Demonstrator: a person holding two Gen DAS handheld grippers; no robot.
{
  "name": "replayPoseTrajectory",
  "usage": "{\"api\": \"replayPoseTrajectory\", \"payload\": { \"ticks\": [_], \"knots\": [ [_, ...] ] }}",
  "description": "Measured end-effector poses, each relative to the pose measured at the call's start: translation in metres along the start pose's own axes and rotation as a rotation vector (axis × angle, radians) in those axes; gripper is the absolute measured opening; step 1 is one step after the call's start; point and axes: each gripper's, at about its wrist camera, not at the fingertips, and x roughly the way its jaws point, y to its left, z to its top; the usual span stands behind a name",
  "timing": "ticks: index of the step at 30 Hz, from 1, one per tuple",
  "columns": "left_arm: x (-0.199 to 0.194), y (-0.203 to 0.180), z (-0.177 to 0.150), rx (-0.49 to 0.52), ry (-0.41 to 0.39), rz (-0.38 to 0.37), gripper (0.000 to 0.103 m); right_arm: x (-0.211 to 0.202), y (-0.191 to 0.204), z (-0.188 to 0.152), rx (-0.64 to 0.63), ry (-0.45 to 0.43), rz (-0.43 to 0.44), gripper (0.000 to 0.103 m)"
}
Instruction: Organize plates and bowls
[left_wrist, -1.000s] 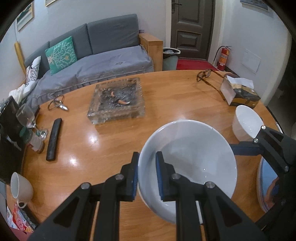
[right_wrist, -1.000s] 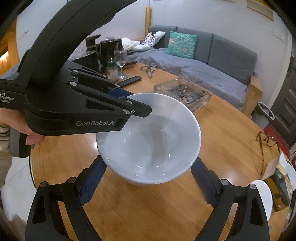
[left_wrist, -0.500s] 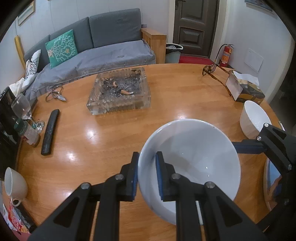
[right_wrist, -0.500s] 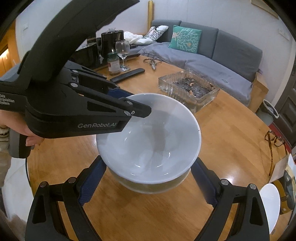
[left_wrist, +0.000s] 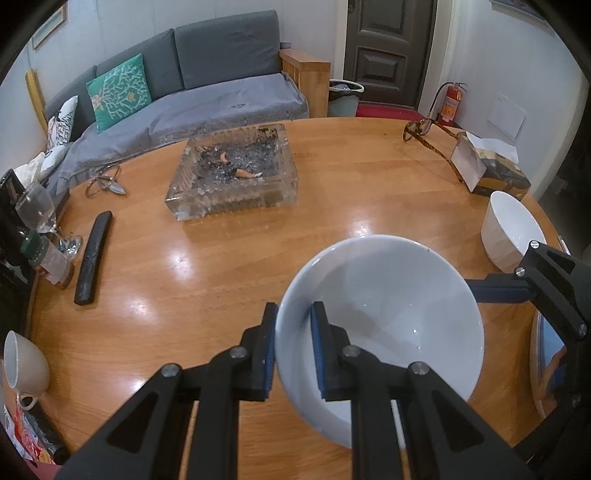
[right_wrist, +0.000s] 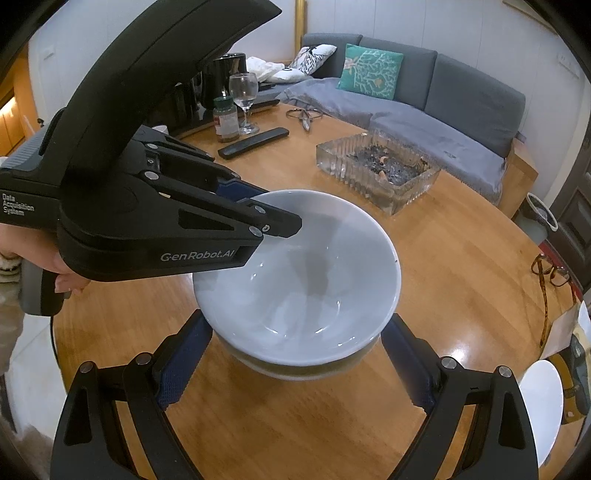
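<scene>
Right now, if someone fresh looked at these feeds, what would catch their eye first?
The big white bowl in the foreground, its rim pinched by the left tool, sitting over a second bowl that shows under it in the right wrist view. The right tool straddles the pair with its jaws wide. Behind, mid-table, a glass ashtray with cigarette butts stands out.

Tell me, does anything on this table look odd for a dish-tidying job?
Yes: a glass ashtray with cigarette butts and ash sits mid-table, and a small white bowl lies tipped on its side near the table's edge.
</scene>
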Motion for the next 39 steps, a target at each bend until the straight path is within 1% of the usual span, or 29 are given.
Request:
{"api": "replayPoseTrajectory", "payload": {
  "ticks": [20,32,39],
  "knots": [
    [0.008,-0.003,-0.004,0.000,0.026,-0.010,0.015,0.005,-0.001,-0.004,0.002,0.012,0.007,0.090],
    [0.008,-0.003,-0.005,-0.001,0.025,-0.009,0.015,0.002,0.001,-0.006,-0.002,0.005,0.009,0.090],
    [-0.008,-0.003,0.003,-0.005,-0.020,-0.007,0.016,-0.021,-0.005,-0.013,-0.006,-0.030,0.000,0.090]
  ]
}}
